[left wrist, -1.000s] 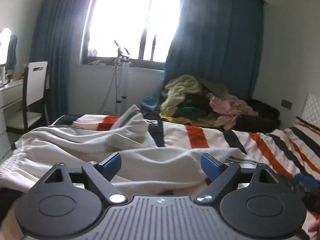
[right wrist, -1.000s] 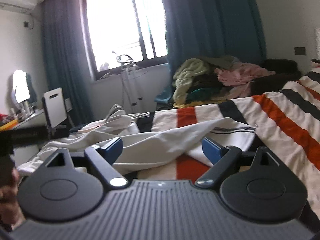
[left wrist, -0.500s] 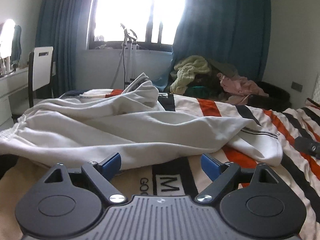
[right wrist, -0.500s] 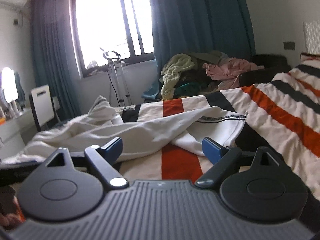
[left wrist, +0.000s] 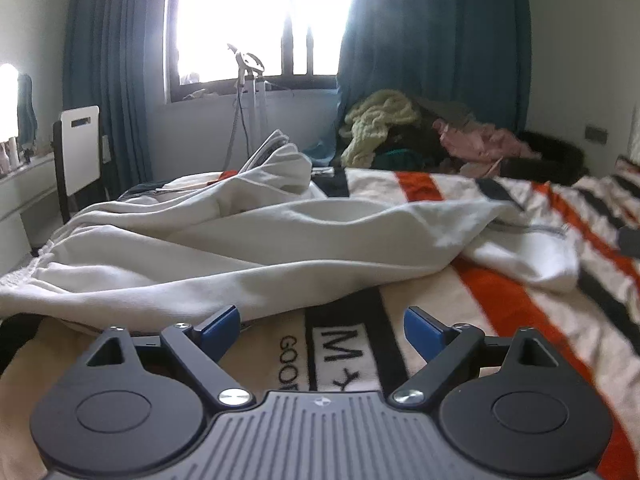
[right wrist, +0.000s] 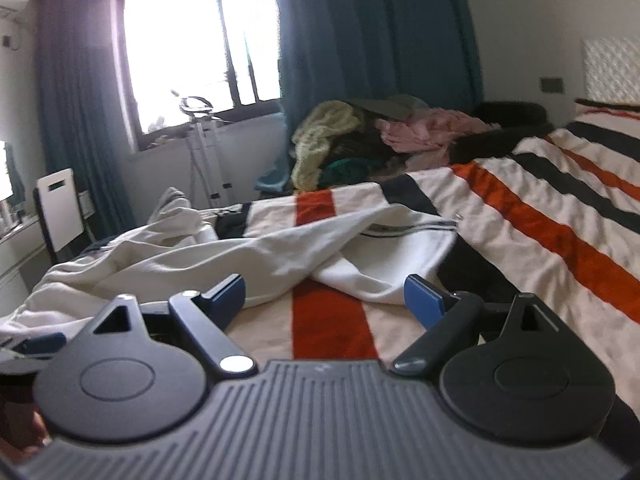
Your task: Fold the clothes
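Observation:
A crumpled white garment (left wrist: 240,248) lies across the striped blanket (left wrist: 500,320) of a bed. One end, with a thin dark stripe, reaches right (right wrist: 400,248). My left gripper (left wrist: 322,320) hovers low over the blanket, just short of the garment's near edge. It is open, with only printed blanket between its blue pads. My right gripper (right wrist: 324,292) is also open and holds nothing. It points at the spot where the garment (right wrist: 240,256) folds over its striped end. A blue fingertip of the left gripper (right wrist: 40,344) shows at the lower left of the right wrist view.
A pile of mixed clothes (left wrist: 400,128) sits at the bed's far side under the blue curtain. A white chair (left wrist: 80,148) and a desk stand on the left. A metal stand (left wrist: 250,92) is by the bright window. Striped blanket (right wrist: 560,220) spreads to the right.
My left gripper has sunk toward the bed, so the garment now lies nearly at eye level in front of it. The right wrist view has dipped and turned a little. Both stay open.

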Action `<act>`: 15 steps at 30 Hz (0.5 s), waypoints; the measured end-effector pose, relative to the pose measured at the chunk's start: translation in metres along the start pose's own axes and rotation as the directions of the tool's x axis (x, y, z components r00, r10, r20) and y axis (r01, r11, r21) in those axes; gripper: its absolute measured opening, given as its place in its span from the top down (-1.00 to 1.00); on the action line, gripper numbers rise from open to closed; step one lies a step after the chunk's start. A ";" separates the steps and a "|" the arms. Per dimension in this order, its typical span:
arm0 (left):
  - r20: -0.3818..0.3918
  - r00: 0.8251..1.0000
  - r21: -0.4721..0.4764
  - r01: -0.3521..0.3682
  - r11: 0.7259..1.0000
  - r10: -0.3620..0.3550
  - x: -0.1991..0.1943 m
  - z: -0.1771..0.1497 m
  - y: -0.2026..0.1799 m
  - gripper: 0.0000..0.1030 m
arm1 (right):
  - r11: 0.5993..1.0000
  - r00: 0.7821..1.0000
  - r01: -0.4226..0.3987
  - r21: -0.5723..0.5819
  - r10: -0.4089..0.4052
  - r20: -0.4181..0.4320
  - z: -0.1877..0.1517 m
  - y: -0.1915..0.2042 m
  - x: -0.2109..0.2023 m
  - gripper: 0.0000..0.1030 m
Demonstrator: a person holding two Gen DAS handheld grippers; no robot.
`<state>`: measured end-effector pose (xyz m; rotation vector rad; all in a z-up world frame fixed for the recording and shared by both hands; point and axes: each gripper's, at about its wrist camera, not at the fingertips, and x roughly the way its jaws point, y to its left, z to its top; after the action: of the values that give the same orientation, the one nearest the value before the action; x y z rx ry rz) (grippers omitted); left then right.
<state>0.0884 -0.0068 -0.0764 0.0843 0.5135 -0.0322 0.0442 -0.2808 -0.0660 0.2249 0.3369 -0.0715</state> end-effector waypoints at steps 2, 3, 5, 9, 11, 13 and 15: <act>-0.019 1.000 0.041 -0.011 0.999 0.011 0.015 0.000 -0.005 -0.76 | 1.000 1.000 0.019 0.022 -0.019 -0.014 0.001 -0.004 0.001 -0.71; -0.028 0.999 0.061 -0.016 0.998 0.017 0.022 0.000 -0.008 -0.76 | 0.999 1.000 0.025 0.032 -0.024 -0.020 0.001 -0.007 0.002 -0.71; -0.039 0.999 0.122 -0.013 0.992 0.017 0.038 -0.001 -0.016 -0.76 | 0.998 0.999 0.031 0.048 -0.030 -0.031 0.002 -0.010 0.004 -0.71; -0.036 0.999 0.273 -0.006 0.962 0.016 0.070 -0.001 -0.036 -0.76 | 0.996 0.998 0.038 0.075 -0.034 -0.055 0.002 -0.016 0.010 -0.71; -0.034 0.999 0.342 -0.005 0.940 0.017 0.086 0.000 -0.047 -0.77 | 0.994 0.997 0.039 0.097 -0.033 -0.065 0.003 -0.020 0.012 -0.71; -0.031 0.999 0.403 0.004 0.915 0.010 0.101 -0.001 -0.058 -0.77 | 0.991 0.996 0.052 0.122 -0.043 -0.077 0.003 -0.027 0.017 -0.71; -0.017 1.000 0.470 0.000 0.882 0.009 0.114 -0.001 -0.070 -0.77 | 0.986 0.994 0.067 0.155 -0.053 -0.093 0.002 -0.034 0.025 -0.71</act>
<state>0.1839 -0.0776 -0.1384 0.5650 0.5160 -0.1524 0.0645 -0.3148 -0.0789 0.3763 0.4273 -0.1486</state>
